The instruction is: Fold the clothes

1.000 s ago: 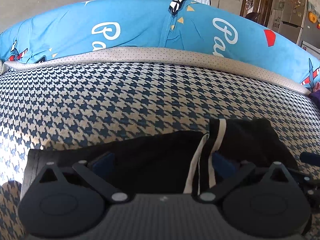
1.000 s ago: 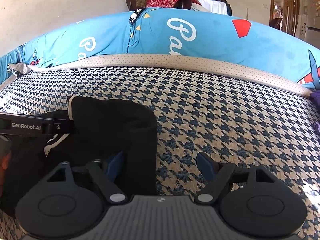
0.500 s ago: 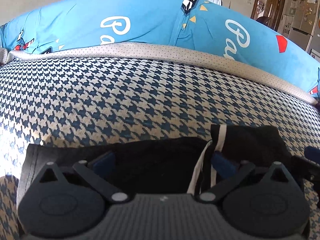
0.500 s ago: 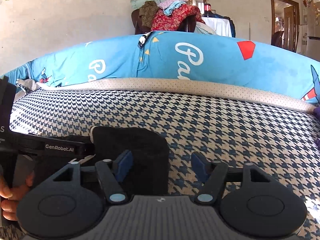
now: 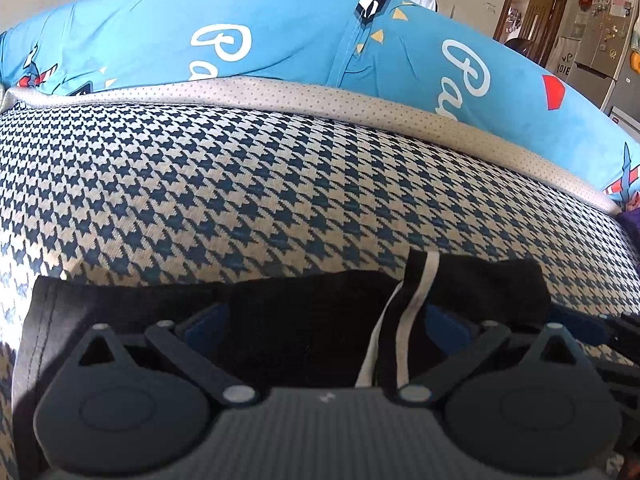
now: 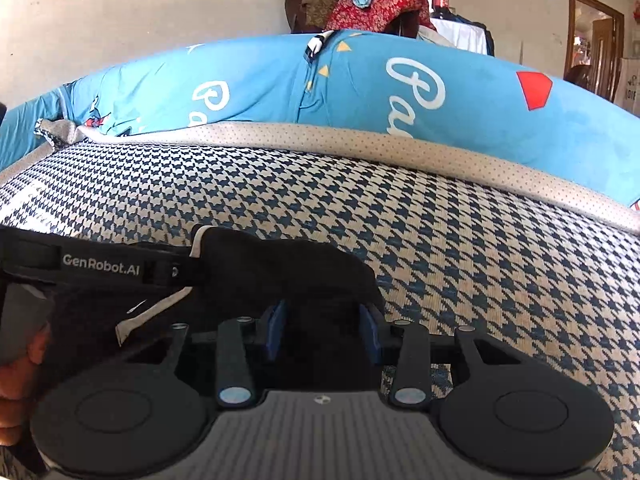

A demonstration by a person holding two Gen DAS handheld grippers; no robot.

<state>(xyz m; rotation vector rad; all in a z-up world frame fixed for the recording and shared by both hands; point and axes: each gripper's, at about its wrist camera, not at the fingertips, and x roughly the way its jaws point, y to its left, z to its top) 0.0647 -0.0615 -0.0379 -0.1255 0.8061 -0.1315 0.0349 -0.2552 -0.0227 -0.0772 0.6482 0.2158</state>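
A black garment [image 5: 480,284] with white side stripes [image 5: 420,292] lies folded on the houndstooth bed cover [image 5: 240,200]. My left gripper [image 5: 326,324] stands open over its near edge, the cloth lying flat between the wide-apart blue pads [image 5: 208,322]. In the right wrist view the same garment [image 6: 280,264] bunches up at its right corner. My right gripper [image 6: 322,330] is closing there, with black cloth between its narrowing jaws; the pads do not clearly press on it. The left gripper's finger [image 6: 100,268] reaches in from the left over the garment.
A blue printed quilt [image 5: 280,40] with a dotted beige border [image 5: 280,96] lies along the far side of the bed. Behind it a chair carries piled clothes [image 6: 360,8]. A fridge [image 5: 600,40] stands at the far right. A person's hand [image 6: 16,380] shows at the left edge.
My right gripper has shifted left onto the garment's right corner and its jaws have narrowed around the cloth. The left gripper has stayed open in place.
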